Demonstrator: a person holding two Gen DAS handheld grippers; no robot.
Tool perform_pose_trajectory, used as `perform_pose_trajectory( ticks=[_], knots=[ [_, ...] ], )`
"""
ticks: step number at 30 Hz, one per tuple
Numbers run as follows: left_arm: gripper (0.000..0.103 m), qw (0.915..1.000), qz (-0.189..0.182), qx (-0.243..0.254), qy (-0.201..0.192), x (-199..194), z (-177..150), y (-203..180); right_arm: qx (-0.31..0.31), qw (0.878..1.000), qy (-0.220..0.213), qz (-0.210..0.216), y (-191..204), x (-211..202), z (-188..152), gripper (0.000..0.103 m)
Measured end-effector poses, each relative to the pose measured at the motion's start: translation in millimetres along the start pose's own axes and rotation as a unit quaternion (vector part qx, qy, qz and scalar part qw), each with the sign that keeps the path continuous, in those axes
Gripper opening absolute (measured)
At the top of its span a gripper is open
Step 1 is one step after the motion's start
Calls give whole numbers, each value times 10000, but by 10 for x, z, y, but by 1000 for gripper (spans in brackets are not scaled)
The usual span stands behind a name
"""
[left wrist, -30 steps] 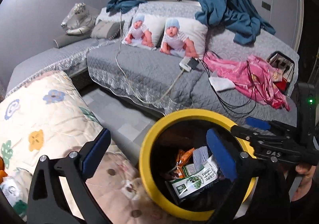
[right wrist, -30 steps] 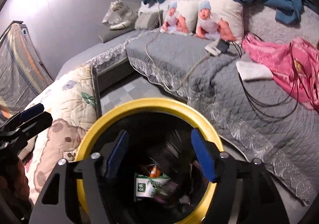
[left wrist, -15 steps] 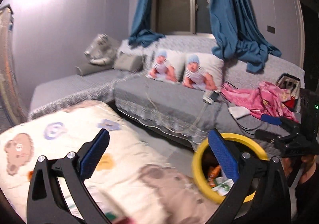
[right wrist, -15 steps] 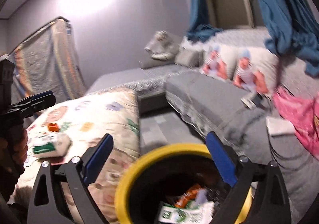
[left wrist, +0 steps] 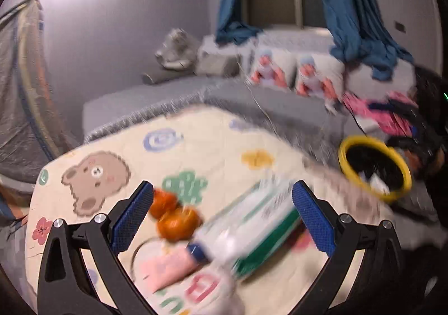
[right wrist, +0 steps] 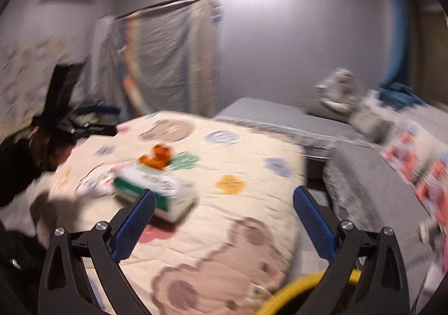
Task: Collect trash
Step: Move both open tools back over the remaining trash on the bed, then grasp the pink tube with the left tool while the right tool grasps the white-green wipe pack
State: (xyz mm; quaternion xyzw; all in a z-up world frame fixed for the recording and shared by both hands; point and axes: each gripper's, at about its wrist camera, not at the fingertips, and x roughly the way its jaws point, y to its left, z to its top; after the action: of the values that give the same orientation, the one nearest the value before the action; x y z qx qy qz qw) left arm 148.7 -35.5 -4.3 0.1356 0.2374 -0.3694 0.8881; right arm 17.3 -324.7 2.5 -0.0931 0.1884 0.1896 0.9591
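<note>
My left gripper [left wrist: 222, 217] is open and empty above the cartoon quilt [left wrist: 196, 146]. Below it lie a green and white tissue pack [left wrist: 257, 228], two orange fruits [left wrist: 175, 215], a pink packet [left wrist: 168, 267] and a white item [left wrist: 221, 287], all blurred. The yellow-rimmed trash bin [left wrist: 375, 169] stands far right with litter inside. My right gripper [right wrist: 224, 222] is open and empty, over the quilt [right wrist: 238, 217]; the bin rim [right wrist: 302, 289] shows at its lower edge. The tissue pack [right wrist: 156, 189] and the fruits [right wrist: 158, 156] lie to its left.
A grey sofa [left wrist: 280, 99] with baby-print pillows [left wrist: 291, 71], a pink cloth [left wrist: 372, 110] and cables runs behind. Blue curtains [left wrist: 350, 20] hang at the window. A covered rack [right wrist: 168, 57] stands by the wall. The other gripper and hand show at left [right wrist: 70, 118].
Both grippers have swung left from over the bin to the quilt. The bin now sits at the edge of each view. The tissue pack and fruits have come into view.
</note>
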Motion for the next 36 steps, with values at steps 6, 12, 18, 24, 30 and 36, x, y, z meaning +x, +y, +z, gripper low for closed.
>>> perform_pose_trajectory(
  ticks=[6,12,18,24,30,36],
  knots=[
    [95,9943,-511,540,762,71,-449,261,-715,9947,451,584,346,500,120,95],
    [95,9815,-1101,807,1345,310,-711,411,-1311,9809,996,1036,591,931,164,95],
    [94,9694,-1597,751,1705,635,-757,615,-1773,9658,1419,1250,737,1309,211,95],
    [94,9586,-1879,780,1990,920,-774,703,-2148,9503,1686,1495,864,1581,218,94],
    [93,9522,-2012,623,2213,1157,-818,793,-2211,9367,2050,1779,880,1892,211,87],
    [76,9519,-1933,583,2304,1261,-853,834,-2004,9280,2378,2052,871,2032,181,82]
  ],
)
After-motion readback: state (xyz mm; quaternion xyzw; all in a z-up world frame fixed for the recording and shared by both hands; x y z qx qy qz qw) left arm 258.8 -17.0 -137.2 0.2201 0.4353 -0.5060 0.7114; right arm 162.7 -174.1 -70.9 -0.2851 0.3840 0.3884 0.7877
